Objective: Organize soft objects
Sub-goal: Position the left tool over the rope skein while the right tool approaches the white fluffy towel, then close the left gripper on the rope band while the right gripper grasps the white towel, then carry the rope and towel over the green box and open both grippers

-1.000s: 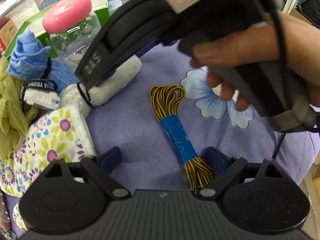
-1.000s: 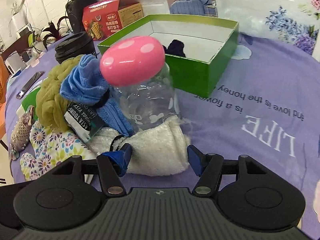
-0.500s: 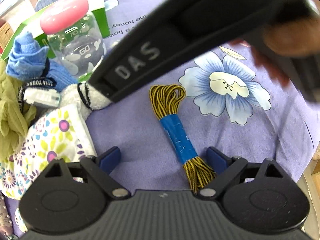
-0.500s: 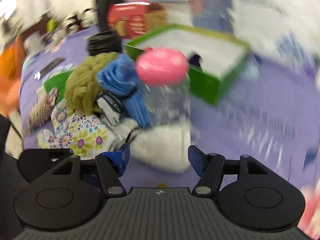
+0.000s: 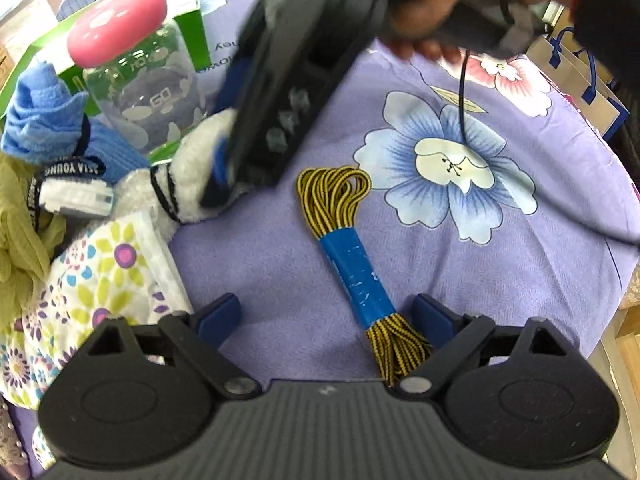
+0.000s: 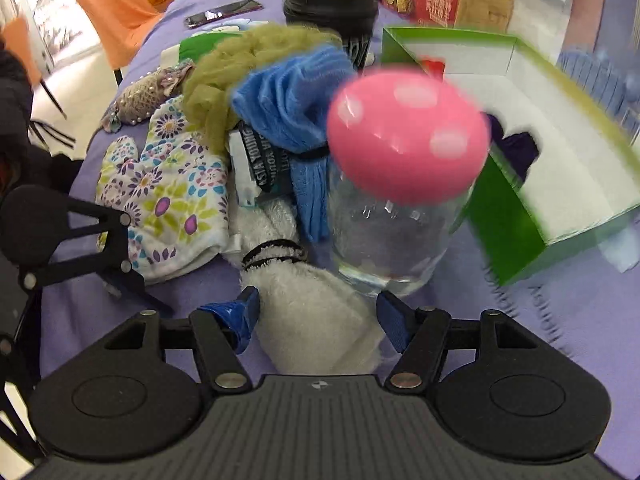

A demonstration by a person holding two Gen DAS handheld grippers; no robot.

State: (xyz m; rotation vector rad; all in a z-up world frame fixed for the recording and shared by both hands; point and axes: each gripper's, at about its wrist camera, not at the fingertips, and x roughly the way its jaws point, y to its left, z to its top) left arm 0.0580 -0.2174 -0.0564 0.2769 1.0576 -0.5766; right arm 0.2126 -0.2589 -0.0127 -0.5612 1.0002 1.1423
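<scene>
Currently we are holding the right claw [image 6: 318, 318] spread wide around the near end of the white fleecy roll [image 6: 312, 312], one blue finger sitting on each side of it; whether the pads are touching the fleece we cannot tell. That roll is lying on the purple flowered desk [image 6: 560, 320], bound by a black elastic band [image 6: 274, 254] and pressing against the base of the clear jar [image 6: 384, 248] with its pink spotted lid [image 6: 408, 136]. From the left wrist view the right claw [image 5: 224, 168] is showing as a dark, tilted body, its blue tips sinking over the same white roll [image 5: 188, 176].

Our left claw [image 5: 328, 314] is hanging spread and empty above the desk [image 5: 500, 264]. Between its fingers the yellow-and-black cord bundle [image 5: 352, 256] is lying, wrapped in a blue band; its frayed end is sitting just beside the right-hand finger, its looped end pointing away from us. The fingers are not touching it.

Left of the roll we are noting a floral oven mitt [image 6: 164, 196], a blue cloth [image 6: 292, 100] tied with a labelled band, and an olive-green mesh piece [image 6: 224, 68] heaped behind. The green box [image 6: 540, 152] is standing open behind the jar, something dark resting inside. A black lidded cup [image 6: 332, 4] is standing further back.
</scene>
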